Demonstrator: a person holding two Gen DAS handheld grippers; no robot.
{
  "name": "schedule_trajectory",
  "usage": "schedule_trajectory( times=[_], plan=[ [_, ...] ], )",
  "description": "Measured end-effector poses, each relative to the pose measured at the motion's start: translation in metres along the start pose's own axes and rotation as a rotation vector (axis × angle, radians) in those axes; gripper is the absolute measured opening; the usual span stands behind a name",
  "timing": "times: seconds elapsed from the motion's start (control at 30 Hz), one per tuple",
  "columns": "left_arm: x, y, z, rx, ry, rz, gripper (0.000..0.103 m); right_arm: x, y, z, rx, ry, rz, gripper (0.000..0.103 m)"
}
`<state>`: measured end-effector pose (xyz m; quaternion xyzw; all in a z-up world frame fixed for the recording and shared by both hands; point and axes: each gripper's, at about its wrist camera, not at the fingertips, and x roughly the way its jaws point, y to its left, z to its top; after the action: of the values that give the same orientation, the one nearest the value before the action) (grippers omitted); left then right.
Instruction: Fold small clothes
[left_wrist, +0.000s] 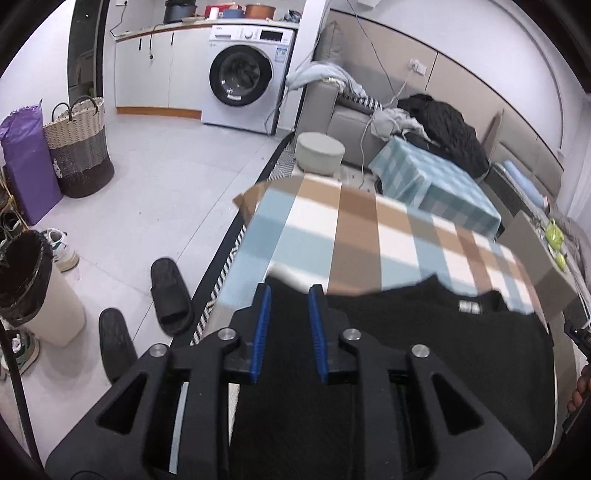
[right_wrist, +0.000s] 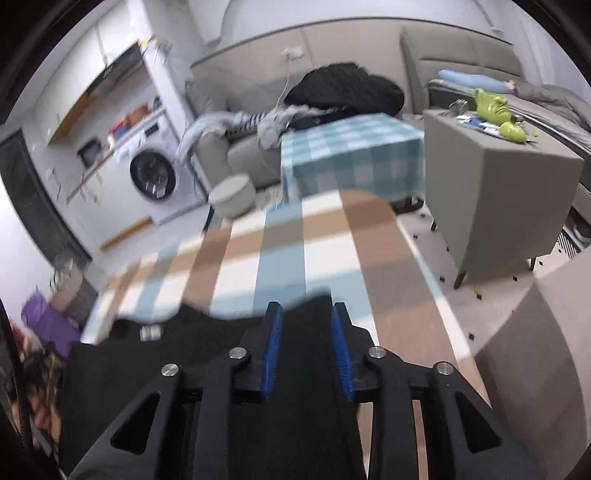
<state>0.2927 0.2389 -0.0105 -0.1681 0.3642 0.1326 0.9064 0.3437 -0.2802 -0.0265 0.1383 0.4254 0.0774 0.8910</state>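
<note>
On a checked cloth (left_wrist: 354, 229) one black garment (left_wrist: 424, 332) is lying, its white neck label (left_wrist: 468, 306) facing up, and two grippers are working at its near corners. Left gripper (left_wrist: 289, 295) is showing two blue pads (left_wrist: 263, 328) with black fabric running between them; right gripper (right_wrist: 306, 314) is doing the same, though whether either is pinching the fabric or just hovering apart over it, I cannot tell. Beyond, one washer (left_wrist: 243, 74) is standing against the wall, two black slippers (left_wrist: 171, 295) are sitting on the floor, and one basket (left_wrist: 79, 147) is standing beside one purple bag (left_wrist: 26, 166)
</note>
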Motion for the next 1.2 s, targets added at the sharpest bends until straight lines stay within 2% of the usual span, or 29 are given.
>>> schedule_trajectory(
  times=[0.07, 0.2, 0.27, 0.37, 0.43, 0.6, 0.8, 0.87, 0.9, 0.97, 1.0, 1.2],
  plan=[
    [-0.006, 0.004, -0.011, 0.007, 0.007, 0.002, 0.026, -0.007, -0.003, -0.020, -0.005, 0.044, 0.035, 0.038],
    [-0.025, 0.013, -0.037, -0.005, 0.018, -0.002, 0.050, -0.025, -0.011, -0.062, -0.020, 0.110, 0.060, 0.042],
    [-0.039, 0.015, -0.052, -0.002, 0.020, 0.002, 0.054, -0.038, -0.019, -0.085, 0.011, 0.133, 0.058, 0.051],
    [-0.059, 0.016, -0.074, 0.005, 0.032, -0.013, 0.057, -0.052, -0.032, -0.113, 0.065, 0.161, 0.065, 0.052],
    [-0.073, 0.015, -0.090, 0.010, 0.037, -0.018, 0.068, -0.065, -0.038, -0.133, 0.085, 0.162, 0.070, 0.052],
    [-0.111, 0.006, -0.133, 0.032, 0.051, -0.048, 0.075, -0.090, -0.045, -0.164, 0.116, 0.151, 0.108, 0.052],
    [-0.141, -0.004, -0.174, 0.060, 0.066, -0.077, 0.075, -0.102, -0.046, -0.180, 0.111, 0.132, 0.131, 0.051],
    [-0.147, -0.007, -0.184, 0.075, 0.063, -0.070, 0.075, -0.105, -0.044, -0.181, 0.095, 0.128, 0.148, 0.036],
    [-0.150, -0.008, -0.188, 0.081, 0.059, -0.069, 0.075, -0.105, -0.042, -0.179, 0.088, 0.125, 0.152, 0.032],
    [-0.154, -0.010, -0.194, 0.082, 0.060, -0.074, 0.075, -0.108, -0.036, -0.175, 0.058, 0.108, 0.129, 0.013],
    [-0.156, -0.011, -0.196, 0.083, 0.060, -0.078, 0.075, -0.112, -0.033, -0.173, 0.049, 0.087, 0.125, 0.009],
    [-0.172, -0.020, -0.198, 0.099, 0.032, -0.093, 0.075, -0.129, -0.027, -0.185, -0.002, 0.095, 0.070, 0.006]
  ],
)
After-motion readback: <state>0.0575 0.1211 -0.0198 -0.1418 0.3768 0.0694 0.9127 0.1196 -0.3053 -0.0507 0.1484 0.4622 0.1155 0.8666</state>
